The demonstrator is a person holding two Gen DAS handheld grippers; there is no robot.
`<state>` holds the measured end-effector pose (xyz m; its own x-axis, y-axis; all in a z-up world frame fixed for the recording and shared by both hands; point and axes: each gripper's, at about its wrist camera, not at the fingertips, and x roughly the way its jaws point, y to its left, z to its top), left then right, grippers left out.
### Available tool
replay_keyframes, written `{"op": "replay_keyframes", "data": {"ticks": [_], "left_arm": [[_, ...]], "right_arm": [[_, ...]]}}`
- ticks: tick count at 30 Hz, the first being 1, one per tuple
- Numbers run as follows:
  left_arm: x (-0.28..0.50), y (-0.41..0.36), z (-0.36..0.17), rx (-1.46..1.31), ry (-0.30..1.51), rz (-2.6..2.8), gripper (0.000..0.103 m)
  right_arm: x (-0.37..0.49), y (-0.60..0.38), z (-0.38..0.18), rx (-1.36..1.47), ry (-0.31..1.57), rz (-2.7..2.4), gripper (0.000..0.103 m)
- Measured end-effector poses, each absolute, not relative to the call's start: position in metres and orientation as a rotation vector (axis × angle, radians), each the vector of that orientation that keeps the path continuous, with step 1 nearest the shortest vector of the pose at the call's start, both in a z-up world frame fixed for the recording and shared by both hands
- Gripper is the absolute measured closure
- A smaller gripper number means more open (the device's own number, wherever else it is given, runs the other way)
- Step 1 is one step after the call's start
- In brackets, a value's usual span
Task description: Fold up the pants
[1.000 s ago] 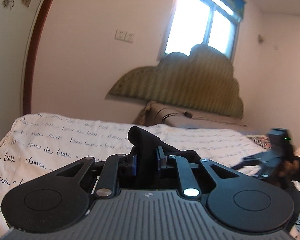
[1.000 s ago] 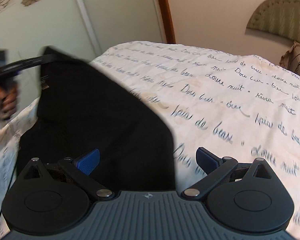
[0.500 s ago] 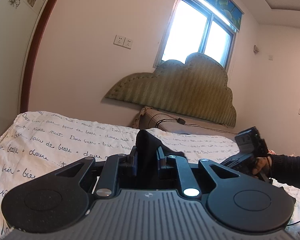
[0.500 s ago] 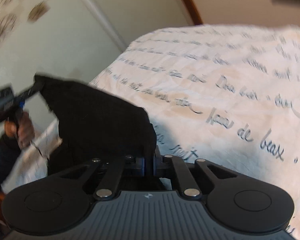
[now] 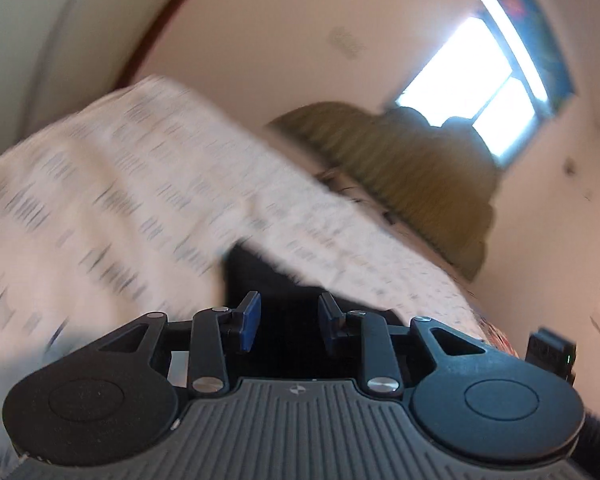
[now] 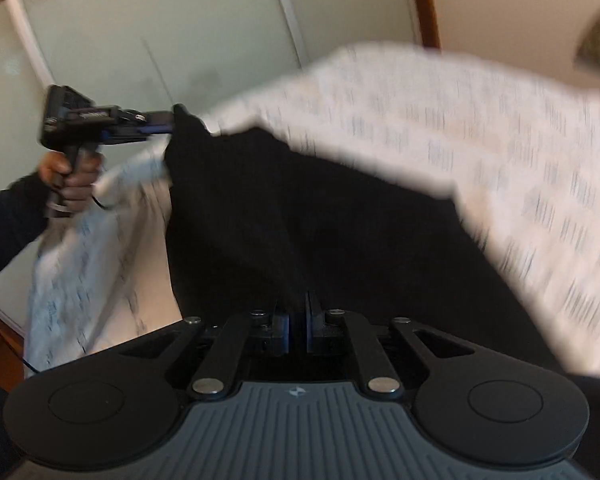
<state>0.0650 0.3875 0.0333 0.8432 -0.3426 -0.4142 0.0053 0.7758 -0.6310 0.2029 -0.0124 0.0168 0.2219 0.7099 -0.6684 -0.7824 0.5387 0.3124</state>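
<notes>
The black pants point(image 6: 308, 216) hang spread between both grippers above the white printed bedspread point(image 6: 480, 128). My right gripper point(image 6: 297, 330) is shut on the near edge of the pants. My left gripper point(image 5: 287, 322) has its blue pads point(image 5: 250, 320) parted, with black cloth point(image 5: 284, 312) between and beyond them; whether the pads still pinch it is unclear. In the right wrist view the left gripper point(image 6: 156, 126) sits at the pants' far corner, held by a hand. Both views are motion-blurred.
The bedspread point(image 5: 140, 184) fills the left wrist view's left side, with a green headboard point(image 5: 412, 176) and window point(image 5: 480, 80) beyond. A pale wardrobe door point(image 6: 180, 32) stands behind the left gripper. The right gripper's body point(image 5: 550, 352) shows at the right edge.
The left gripper's pads have parted from shut on the cloth. The right gripper stays shut on the pants. Both grippers have swung quickly, and the pants now stretch wide between them.
</notes>
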Motion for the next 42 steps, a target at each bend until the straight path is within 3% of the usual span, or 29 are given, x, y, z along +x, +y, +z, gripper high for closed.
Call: {"op": "replay_keyframes", "data": {"ticks": [3,4,5,7,8,15,25,42], "left_arm": [[0.037,0.394,0.034,-0.798,0.537,-0.156,0.068],[0.029,0.388,0.041,-0.821,0.528,-0.167,0.063],[0.024,0.381,0.045,-0.834,0.522,-0.171,0.056],[0.020,0.365,0.048,-0.895,0.535,-0.132,0.019],[0.019,0.358,0.044,-0.959,0.539,-0.091,0.015],[0.042,0.335,0.013,-1.288,0.653,0.011,0.019],[0.088,0.314,0.002,-1.248,0.756,0.095,0.019],[0.078,0.318,0.012,-1.291,0.764,0.053,0.019]], "right_arm": [[0.201,-0.010,0.007,-0.087,0.871,1.007,0.097],[0.202,-0.009,0.011,-0.074,0.859,1.004,0.096],[0.204,-0.010,0.016,-0.063,0.843,1.002,0.096],[0.208,-0.011,0.025,-0.046,0.812,0.996,0.096],[0.211,-0.011,0.030,-0.032,0.801,0.993,0.096],[0.227,-0.019,0.052,0.085,0.762,0.949,0.096],[0.232,-0.019,0.058,0.131,0.753,0.949,0.096],[0.230,-0.024,0.048,0.137,0.774,0.970,0.096]]}}
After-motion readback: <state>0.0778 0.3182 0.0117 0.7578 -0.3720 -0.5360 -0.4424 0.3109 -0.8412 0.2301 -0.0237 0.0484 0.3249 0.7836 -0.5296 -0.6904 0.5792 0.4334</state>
